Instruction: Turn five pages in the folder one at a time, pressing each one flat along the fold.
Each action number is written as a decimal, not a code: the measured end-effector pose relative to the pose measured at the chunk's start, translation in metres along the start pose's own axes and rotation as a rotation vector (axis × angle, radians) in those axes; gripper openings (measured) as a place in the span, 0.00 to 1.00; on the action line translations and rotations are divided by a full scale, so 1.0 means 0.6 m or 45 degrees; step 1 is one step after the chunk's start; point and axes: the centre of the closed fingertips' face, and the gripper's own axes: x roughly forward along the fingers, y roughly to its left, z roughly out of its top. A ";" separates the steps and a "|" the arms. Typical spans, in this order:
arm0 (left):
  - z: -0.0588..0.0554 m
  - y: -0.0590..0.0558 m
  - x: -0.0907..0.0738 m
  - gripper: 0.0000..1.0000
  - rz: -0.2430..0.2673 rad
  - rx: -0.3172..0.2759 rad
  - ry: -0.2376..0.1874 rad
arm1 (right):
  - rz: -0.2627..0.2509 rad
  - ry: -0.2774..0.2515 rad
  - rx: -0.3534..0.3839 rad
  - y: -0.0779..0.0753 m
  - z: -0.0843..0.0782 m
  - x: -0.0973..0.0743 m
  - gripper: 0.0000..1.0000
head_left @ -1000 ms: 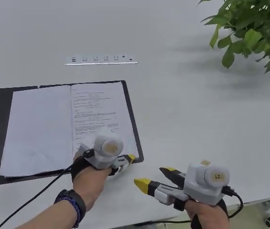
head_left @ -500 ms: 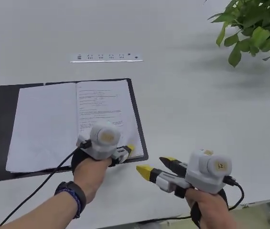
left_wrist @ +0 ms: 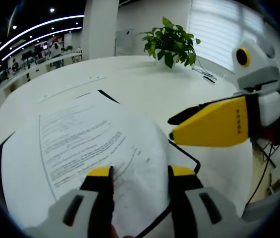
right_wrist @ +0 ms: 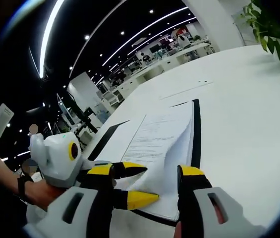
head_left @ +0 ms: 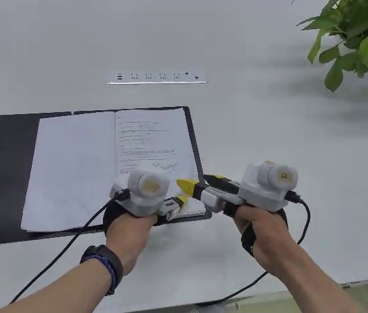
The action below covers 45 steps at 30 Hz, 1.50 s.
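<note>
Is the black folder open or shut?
Open. The folder lies spread flat on the table, its black cover showing around a blank sheet beside a printed page.

Leafy plant [head_left: 356, 39], power strip [head_left: 155, 77] on white table [head_left: 288, 117]

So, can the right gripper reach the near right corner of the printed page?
Probably yes: the right gripper hangs open beside that corner of the printed page, though the left gripper crowds the same spot.

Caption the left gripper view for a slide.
Left gripper, jaws open, over a corner of the printed page; right gripper points in from the right, plant behind.
</note>
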 end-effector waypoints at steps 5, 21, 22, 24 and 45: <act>-0.004 0.003 -0.006 0.42 -0.008 -0.004 0.001 | 0.021 -0.014 0.086 -0.003 0.008 0.032 0.50; -0.014 -0.002 -0.038 0.56 -0.019 -0.051 0.045 | 0.033 -0.018 0.166 -0.001 -0.001 0.029 0.28; -0.015 -0.003 -0.042 0.58 -0.017 -0.039 0.048 | 0.032 -0.017 0.170 -0.001 -0.003 0.028 0.27; -0.016 -0.004 -0.053 0.59 -0.012 -0.016 0.047 | 0.028 -0.016 0.185 -0.001 -0.008 0.024 0.24; -0.045 0.071 -0.192 0.64 0.125 0.011 -0.005 | -0.007 -0.100 0.275 0.022 0.001 0.012 0.00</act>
